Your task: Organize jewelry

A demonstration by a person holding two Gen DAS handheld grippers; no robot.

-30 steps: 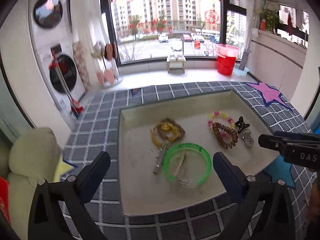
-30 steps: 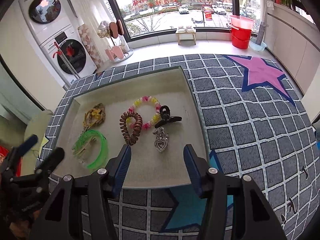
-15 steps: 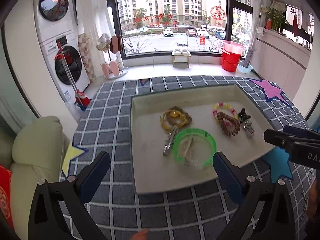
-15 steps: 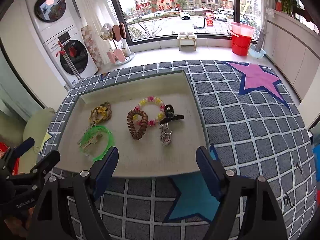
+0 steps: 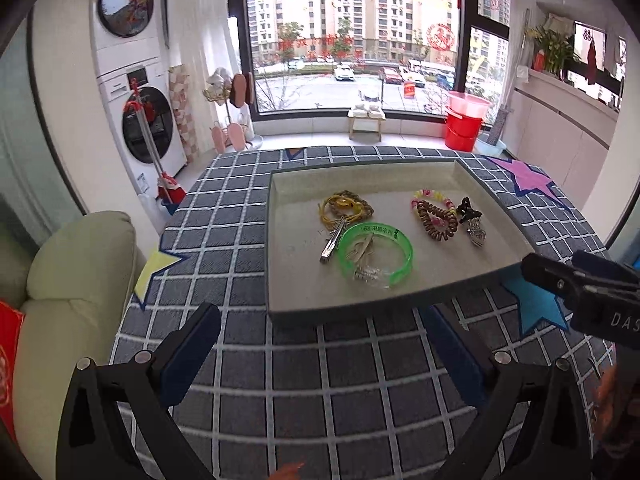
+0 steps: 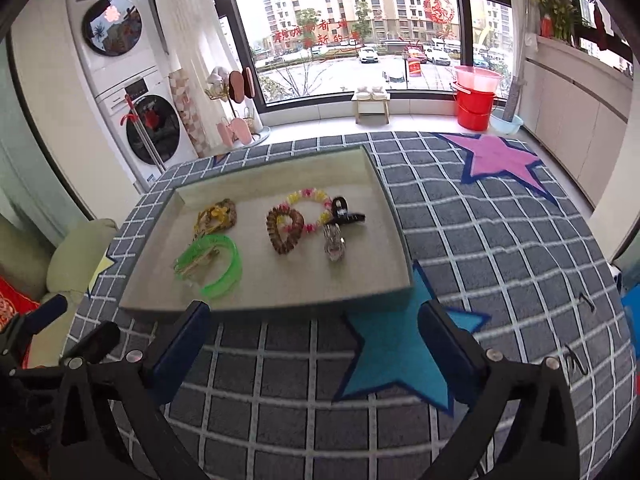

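A shallow beige tray (image 5: pixel 276 280) (image 6: pixel 396 216) sits on a grey checked cloth. In it lie a green bangle (image 5: pixel 404 248) (image 6: pixel 228 276), a yellow cord bundle (image 5: pixel 344 206) (image 6: pixel 218 216), a brown spiral bracelet (image 5: pixel 436 220) (image 6: pixel 284 230), a pink and yellow bead bracelet (image 5: pixel 430 194) (image 6: pixel 308 196), a black hair claw (image 5: pixel 466 208) (image 6: pixel 346 214) and a silver pendant (image 5: pixel 476 234) (image 6: pixel 334 244). My left gripper (image 5: pixel 320 344) and right gripper (image 6: pixel 312 340) are both open and empty, held back in front of the tray's near edge.
The round table's cloth (image 5: pixel 240 208) bears coloured stars (image 6: pixel 396 356). A cream sofa (image 5: pixel 76 280) stands at the left. Beyond the table are washing machines (image 5: pixel 136 120), a stool (image 5: pixel 366 120) and red buckets (image 5: pixel 464 120) by the window.
Both grippers have pulled back from over the tray toward me. The right gripper's jaws have opened wider. The jewelry has not moved.
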